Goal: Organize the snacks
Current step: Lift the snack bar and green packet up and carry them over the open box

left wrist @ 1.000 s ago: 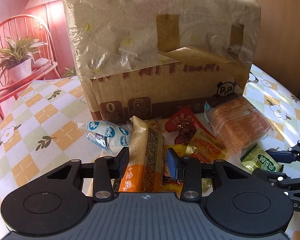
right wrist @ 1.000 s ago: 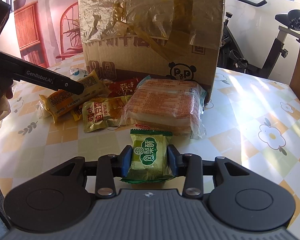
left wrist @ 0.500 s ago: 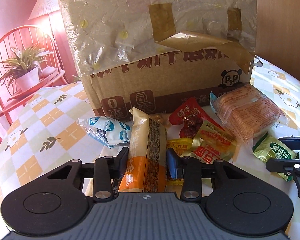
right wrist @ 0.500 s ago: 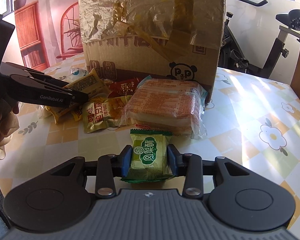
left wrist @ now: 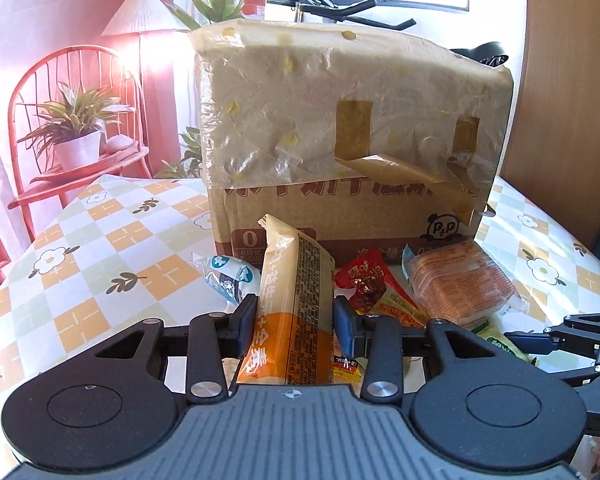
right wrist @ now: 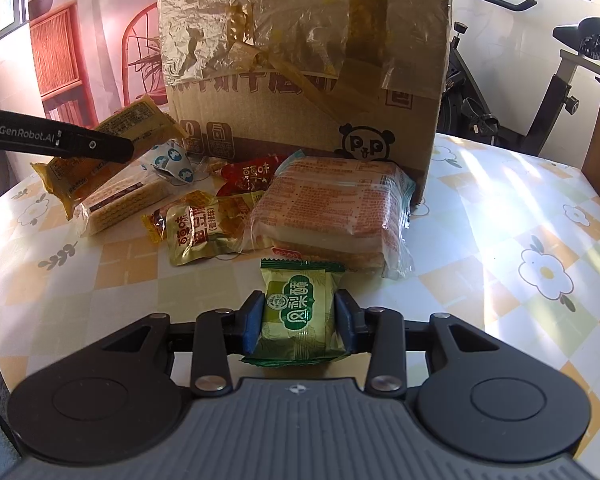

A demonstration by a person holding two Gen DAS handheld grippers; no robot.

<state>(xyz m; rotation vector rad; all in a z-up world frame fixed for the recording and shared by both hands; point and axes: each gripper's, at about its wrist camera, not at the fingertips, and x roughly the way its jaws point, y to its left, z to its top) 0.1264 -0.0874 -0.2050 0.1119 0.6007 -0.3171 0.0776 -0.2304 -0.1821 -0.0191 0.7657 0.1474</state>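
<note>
My left gripper (left wrist: 295, 326) is shut on a long cream-and-orange snack packet (left wrist: 294, 300) and holds it lifted above the table; it also shows in the right wrist view (right wrist: 112, 140). My right gripper (right wrist: 298, 322) is shut on a small green snack packet (right wrist: 298, 310), low over the table. A pile of snacks lies before a taped cardboard box (right wrist: 300, 60): an orange cracker pack (right wrist: 332, 208), a red packet (right wrist: 252, 172), a yellow packet (right wrist: 198, 232), a blue-and-white packet (right wrist: 172, 160) and a cream biscuit pack (right wrist: 120, 200).
The table (right wrist: 500, 220) has a checked flower cloth. An exercise bike (right wrist: 540, 80) stands behind on the right. A red chair with a potted plant (left wrist: 76, 136) and a lamp stand to the left. The right gripper's fingers (left wrist: 560, 336) show at the left view's right edge.
My left gripper has risen with the long packet, lifting it off the pile and uncovering the cream biscuit pack. The right gripper has stayed put, holding the green packet.
</note>
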